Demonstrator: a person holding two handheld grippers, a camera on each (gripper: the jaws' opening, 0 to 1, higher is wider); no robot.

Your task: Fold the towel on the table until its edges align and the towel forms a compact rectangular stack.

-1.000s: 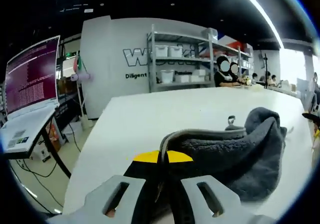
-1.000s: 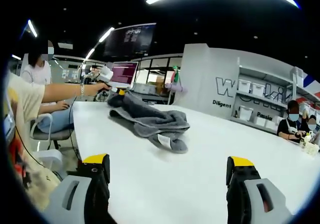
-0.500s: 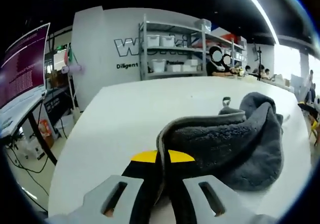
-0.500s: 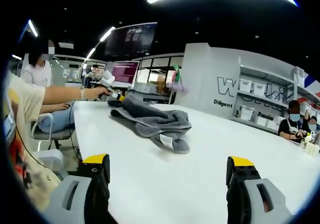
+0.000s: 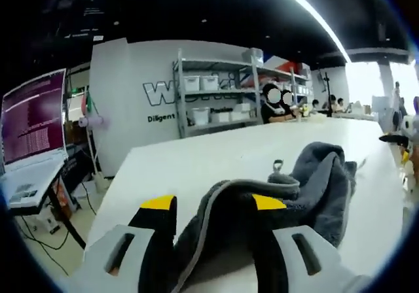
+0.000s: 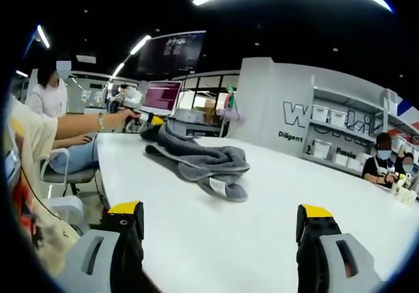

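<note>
A dark grey towel [image 5: 308,188] lies crumpled on the white table [image 5: 196,159], its grey-trimmed edge running between the jaws of my left gripper [image 5: 213,205], which stand open around it. In the right gripper view the same towel [image 6: 196,155] is a rumpled heap in the middle distance, with a white label at its near end. A hand [image 6: 118,118] holds the left gripper [image 6: 141,113] at the towel's far-left end. My right gripper [image 6: 221,211] hangs open over the bare table [image 6: 262,234], well short of the towel, with nothing between its fingers.
A screen with purple text [image 5: 33,120] stands on a side desk off the table's left edge. Metal shelves with white bins [image 5: 216,93] line the far wall. People sit at the table's far end [image 5: 275,103]. A seated person [image 6: 49,97] is on the left.
My left gripper's jaws have gone from shut on the towel's edge to spread apart, and that view has shifted a little. The right gripper has stayed open and still.
</note>
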